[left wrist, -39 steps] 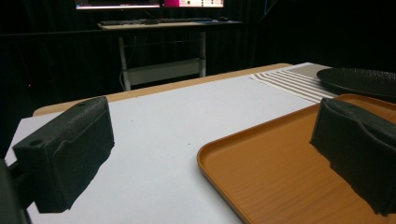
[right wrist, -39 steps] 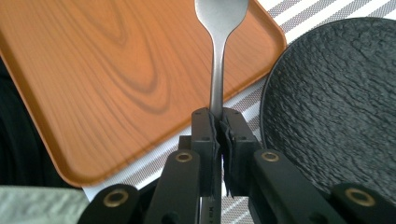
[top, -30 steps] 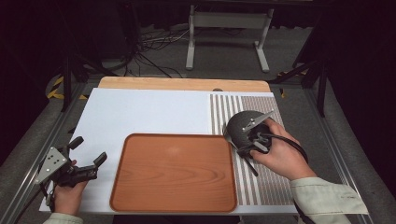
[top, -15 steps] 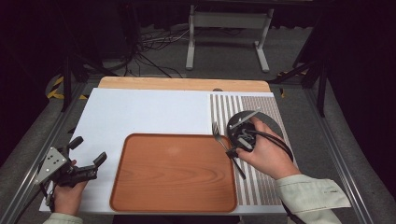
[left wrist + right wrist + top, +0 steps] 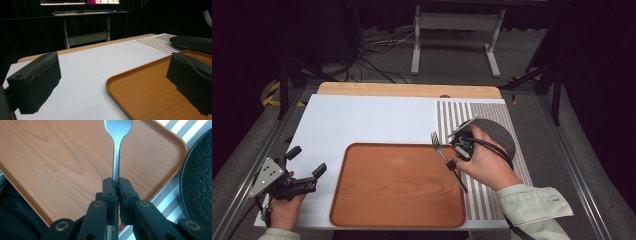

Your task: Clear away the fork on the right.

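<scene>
A silver fork (image 5: 443, 156) is pinched by its handle in my right gripper (image 5: 452, 163), tines pointing away from me. In the right gripper view the fork (image 5: 117, 150) hangs over the right part of the wooden tray (image 5: 62, 162), with the gripper (image 5: 116, 182) shut on its neck. The tray (image 5: 397, 185) lies bare at the table's front centre. A dark round plate (image 5: 498, 131) sits on the striped placemat (image 5: 512, 170), partly behind the right hand. My left gripper (image 5: 307, 161) rests open at the front left, with nothing between its pads (image 5: 37, 80).
The white tabletop (image 5: 367, 122) stretches behind the tray, with a wooden strip (image 5: 407, 90) along its far edge. In the left gripper view the tray's rim (image 5: 112, 82) and the plate (image 5: 192, 42) lie ahead to the right. A metal stand (image 5: 457, 35) and cables are on the floor beyond.
My right hand has carried the fork leftward, from over the dark plate to over the tray's right edge. The left gripper has stayed put.
</scene>
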Motion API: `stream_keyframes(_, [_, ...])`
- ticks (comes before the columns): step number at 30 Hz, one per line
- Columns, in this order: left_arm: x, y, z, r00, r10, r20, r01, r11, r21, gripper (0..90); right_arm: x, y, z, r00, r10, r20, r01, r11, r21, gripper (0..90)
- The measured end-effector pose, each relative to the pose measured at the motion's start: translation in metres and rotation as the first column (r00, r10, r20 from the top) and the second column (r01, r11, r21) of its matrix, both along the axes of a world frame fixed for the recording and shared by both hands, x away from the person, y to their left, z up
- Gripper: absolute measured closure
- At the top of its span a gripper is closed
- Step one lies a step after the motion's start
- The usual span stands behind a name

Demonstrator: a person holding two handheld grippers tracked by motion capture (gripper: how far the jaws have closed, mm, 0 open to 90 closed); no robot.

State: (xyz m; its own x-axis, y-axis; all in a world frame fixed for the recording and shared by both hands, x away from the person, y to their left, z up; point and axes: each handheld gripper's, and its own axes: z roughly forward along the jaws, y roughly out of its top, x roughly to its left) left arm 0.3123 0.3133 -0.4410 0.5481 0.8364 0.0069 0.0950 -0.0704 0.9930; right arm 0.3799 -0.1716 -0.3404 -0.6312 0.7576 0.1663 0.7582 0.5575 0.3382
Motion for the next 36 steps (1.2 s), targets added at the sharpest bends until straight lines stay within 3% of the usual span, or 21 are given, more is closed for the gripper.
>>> stream_keyframes(17, [0.0,0.0,0.001,1.0,-0.002,0.003,0.002,1.0,0.0,0.2,0.011,0.021,-0.016,0.9947,-0.069,-0.076,0.066,0.997,-0.041,85.1])
stream_keyframes(25, [-0.001,0.001,0.001,1.0,-0.002,0.004,0.002,1.0,0.004,0.2,0.016,0.027,-0.028,0.9827,-0.129,-0.133,0.122,0.991,-0.057,85.1])
stream_keyframes(31, [-0.001,0.0,0.001,1.0,0.001,0.008,-0.001,1.0,0.001,0.2,0.018,0.03,-0.037,0.9612,-0.194,-0.197,0.184,0.981,-0.067,85.0])
stream_keyframes(36, [-0.001,0.0,0.001,0.9999,0.003,0.011,-0.003,1.0,0.001,0.2,0.019,0.032,-0.043,0.9561,-0.205,-0.209,0.191,0.978,-0.087,85.0])
